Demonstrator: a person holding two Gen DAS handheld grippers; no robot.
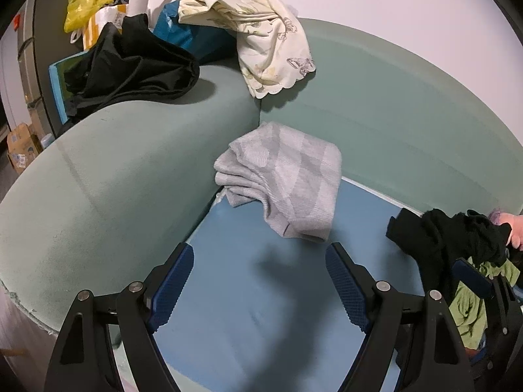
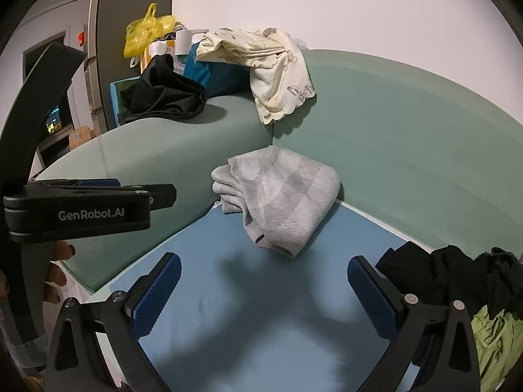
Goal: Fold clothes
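Presently lying folded at the blue seat's (image 2: pixel 261 326) back corner: grey checked knit garment (image 2: pixel 281 196). Left gripper (image 1: pixel 260 281) and right gripper (image 2: pixel 263 290) are hovering short of it, jaws gaping wide, gripping nothing.

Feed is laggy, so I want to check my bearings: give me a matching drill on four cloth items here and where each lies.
Things:
1. grey checked garment
2. cream butterfly-print cloth
3. black garment on the armrest
4. green garment

Places:
A. draped over a blue bag, hanging down onto the sofa corner
B. on the blue seat cushion, bunched against the sofa corner
C. low at the right edge, under a black cloth
D. heaped on top of the armrest

Pairs: 1-B, 2-A, 3-D, 4-C
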